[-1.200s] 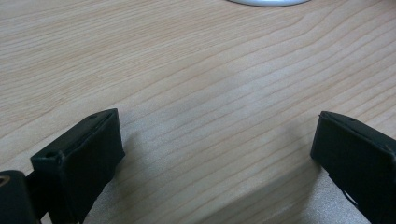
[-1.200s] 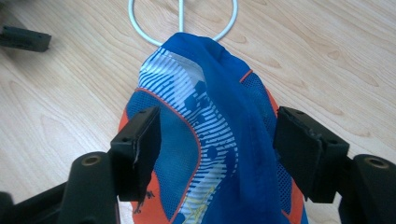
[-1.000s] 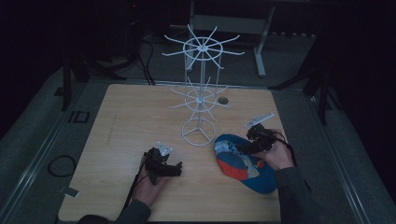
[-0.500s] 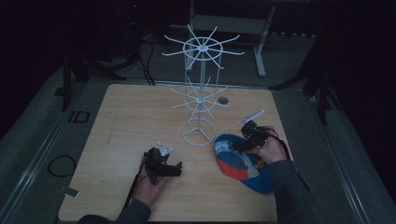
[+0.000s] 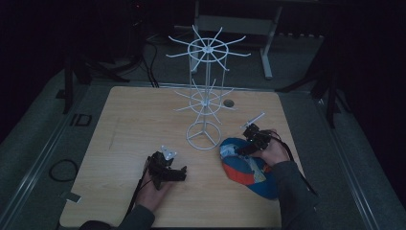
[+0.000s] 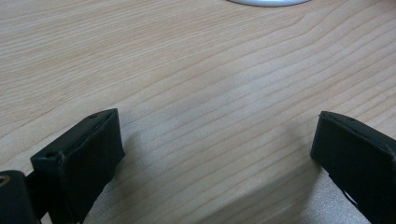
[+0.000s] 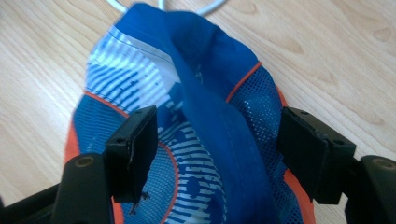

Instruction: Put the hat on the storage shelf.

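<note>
- The cap, blue and orange with mesh panels, lies on the table at its right front, just beside the base ring of the white wire rack.
- The right gripper hangs over the cap's rear half with jaws wide apart; a raised blue fold of fabric stands between them, and the pads do not press it.
- The left gripper rests low over bare wood at the table's left front, jaws spread wide with nothing between them.
- In the high view the left gripper sits well apart from the cap.
</note>
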`<state>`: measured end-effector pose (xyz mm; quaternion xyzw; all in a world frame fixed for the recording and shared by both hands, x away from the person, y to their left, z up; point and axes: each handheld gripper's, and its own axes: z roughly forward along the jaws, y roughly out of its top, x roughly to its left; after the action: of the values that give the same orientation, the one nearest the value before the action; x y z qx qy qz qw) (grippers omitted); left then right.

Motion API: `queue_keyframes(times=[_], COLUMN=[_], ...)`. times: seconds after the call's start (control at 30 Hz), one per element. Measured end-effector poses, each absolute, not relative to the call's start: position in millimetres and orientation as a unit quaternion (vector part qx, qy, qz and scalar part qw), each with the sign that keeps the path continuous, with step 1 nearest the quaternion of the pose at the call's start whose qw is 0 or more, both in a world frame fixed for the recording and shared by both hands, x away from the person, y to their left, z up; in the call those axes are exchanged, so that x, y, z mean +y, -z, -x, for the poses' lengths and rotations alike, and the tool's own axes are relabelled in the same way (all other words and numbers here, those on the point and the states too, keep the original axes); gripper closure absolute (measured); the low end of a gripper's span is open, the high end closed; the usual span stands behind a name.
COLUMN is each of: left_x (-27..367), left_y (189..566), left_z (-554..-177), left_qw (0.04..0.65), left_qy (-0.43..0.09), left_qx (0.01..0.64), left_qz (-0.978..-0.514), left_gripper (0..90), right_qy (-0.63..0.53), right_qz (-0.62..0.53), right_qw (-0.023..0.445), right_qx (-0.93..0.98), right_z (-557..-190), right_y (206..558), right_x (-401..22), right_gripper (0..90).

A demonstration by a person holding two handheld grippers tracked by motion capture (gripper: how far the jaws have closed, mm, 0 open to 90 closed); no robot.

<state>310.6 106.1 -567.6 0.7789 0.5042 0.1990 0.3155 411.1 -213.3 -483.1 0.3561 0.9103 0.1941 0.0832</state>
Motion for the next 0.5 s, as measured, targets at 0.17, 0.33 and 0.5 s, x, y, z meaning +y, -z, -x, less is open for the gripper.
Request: queue_keyframes(times=[0.17, 0.33, 0.5], left_x=[106.1, 106.1, 106.2], left_y=[567.6, 567.6, 567.6], left_z=[-310.6, -310.6, -310.6], left_qw=[0.316, 0.315, 0.315], left_qy=[-0.199, -0.199, -0.199], left_qx=[0.504, 0.504, 0.504], left_qz=[-0.779, -0.779, -0.779], left_gripper=[2.6, 2.6, 2.6], right_qy=[-0.184, -0.165, -0.169], right_qz=[-0.355, -0.35, -0.333], right_qw=[0.081, 0.083, 0.077], right_qx=[0.913, 0.918, 0.925], right_z=[-415.3, -417.2, -412.7], right_y=[488.7, 493.4, 492.8], right_x=[-210.5, -209.3, -207.7], right_gripper=[36.4, 55.3, 82.6])
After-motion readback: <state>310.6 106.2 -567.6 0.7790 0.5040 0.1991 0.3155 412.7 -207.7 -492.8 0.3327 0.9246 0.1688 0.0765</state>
